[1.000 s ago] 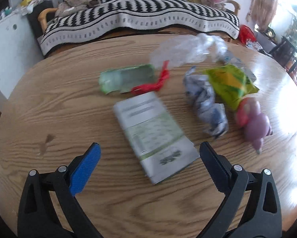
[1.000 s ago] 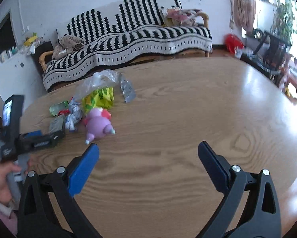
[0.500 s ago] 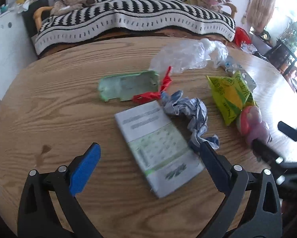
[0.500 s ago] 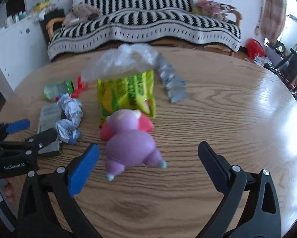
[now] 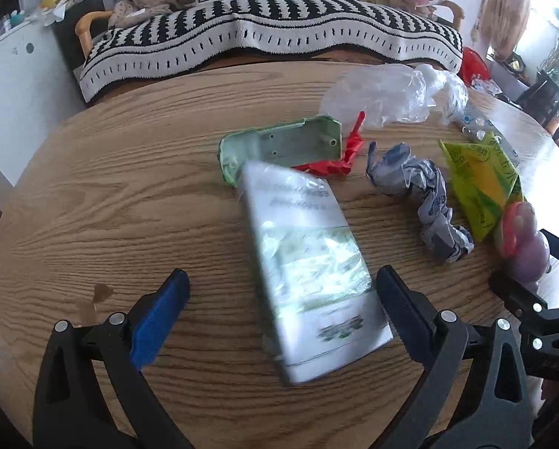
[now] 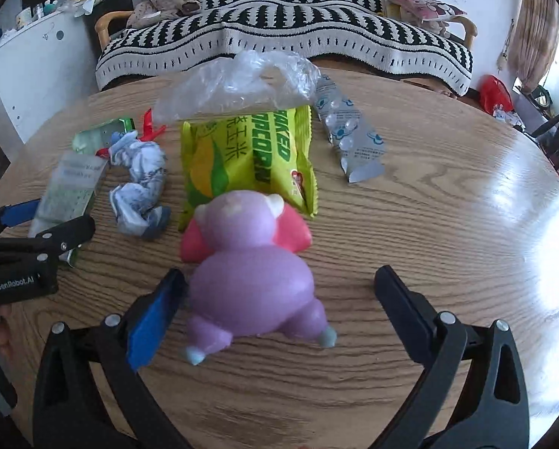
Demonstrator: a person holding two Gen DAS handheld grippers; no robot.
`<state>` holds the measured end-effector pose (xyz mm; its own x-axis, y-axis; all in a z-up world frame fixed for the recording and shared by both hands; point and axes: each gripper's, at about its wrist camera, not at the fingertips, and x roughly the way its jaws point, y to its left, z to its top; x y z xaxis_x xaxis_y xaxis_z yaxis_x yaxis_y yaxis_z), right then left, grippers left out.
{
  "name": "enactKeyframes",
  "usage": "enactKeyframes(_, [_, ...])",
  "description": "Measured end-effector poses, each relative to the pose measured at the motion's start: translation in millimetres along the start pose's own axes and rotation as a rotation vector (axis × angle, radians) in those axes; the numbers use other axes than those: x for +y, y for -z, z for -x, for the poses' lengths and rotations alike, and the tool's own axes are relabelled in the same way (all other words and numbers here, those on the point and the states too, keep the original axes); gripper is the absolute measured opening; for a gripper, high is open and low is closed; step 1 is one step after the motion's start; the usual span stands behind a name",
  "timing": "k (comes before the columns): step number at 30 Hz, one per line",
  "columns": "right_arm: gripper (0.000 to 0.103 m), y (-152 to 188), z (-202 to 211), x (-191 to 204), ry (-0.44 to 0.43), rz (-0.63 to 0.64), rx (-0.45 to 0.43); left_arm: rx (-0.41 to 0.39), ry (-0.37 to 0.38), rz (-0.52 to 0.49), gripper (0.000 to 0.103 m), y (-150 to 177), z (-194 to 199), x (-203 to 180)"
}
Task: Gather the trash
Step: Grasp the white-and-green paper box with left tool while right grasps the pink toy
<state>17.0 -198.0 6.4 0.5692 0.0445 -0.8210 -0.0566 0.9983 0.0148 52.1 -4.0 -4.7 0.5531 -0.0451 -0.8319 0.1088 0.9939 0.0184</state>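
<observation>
Trash lies on a round wooden table (image 5: pixel 92 194). My left gripper (image 5: pixel 283 299) is open, its jaws either side of a white-green wrapped box (image 5: pixel 309 262), not closed on it. Beyond it lie a green plastic shell (image 5: pixel 279 146), a red wrapper (image 5: pixel 343 157), crumpled blue-white paper (image 5: pixel 421 187), a clear plastic bag (image 5: pixel 387 93) and a yellow popcorn bag (image 5: pixel 477 183). My right gripper (image 6: pixel 279 299) is open around a purple-pink toy pig (image 6: pixel 249 265); its blue pad is close to the pig's left side. The popcorn bag (image 6: pixel 245 157) and a silver packet (image 6: pixel 350 138) lie behind the pig.
A sofa with a black-and-white striped blanket (image 5: pixel 272 33) stands behind the table. A white cabinet (image 5: pixel 14 86) is at the left. The table's right part (image 6: pixel 466 205) is bare, glossy wood. Chairs and a red bag (image 6: pixel 498 91) are at far right.
Both grippers have moved forward: the left one now straddles the box, which appears tilted and blurred. The right one swung left from bare table and closed in on the toy pig.
</observation>
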Motion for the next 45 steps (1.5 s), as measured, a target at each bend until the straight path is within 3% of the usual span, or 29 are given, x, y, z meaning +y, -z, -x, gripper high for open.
enactKeyframes(11, [0.096, 0, 0, 1, -0.002, 0.002, -0.001, -0.031, 0.006, 0.0, 0.097, 1, -1, 2])
enactKeyframes(12, [0.092, 1, 3, 2, -0.011, 0.011, -0.012, -0.034, 0.004, -0.001, 0.091, 1, -1, 2])
enactKeyframes(13, [0.074, 2, 7, 5, -0.021, 0.028, -0.034, -0.05, 0.005, -0.006, 0.082, 1, 2, 3])
enactKeyframes(14, [0.054, 3, 10, 8, -0.024, 0.037, -0.047, -0.063, 0.0, -0.012, 0.055, -1, 5, 3])
enactKeyframes(17, [0.05, 8, 13, 9, -0.036, 0.035, -0.049, -0.045, 0.048, 0.004, 0.055, -3, 9, 5])
enactKeyframes(28, [0.047, 13, 35, -29, -0.068, -0.177, -0.13, -0.068, 0.076, 0.022, 0.055, -3, 20, 15])
enactKeyframes(38, [0.047, 11, 40, -38, -0.09, -0.23, -0.123, -0.09, 0.126, 0.037, 0.055, -3, 35, 9])
enactKeyframes(45, [0.047, 23, 114, -69, -0.099, -0.336, -0.26, -0.181, 0.181, -0.054, 0.055, 6, 86, -45])
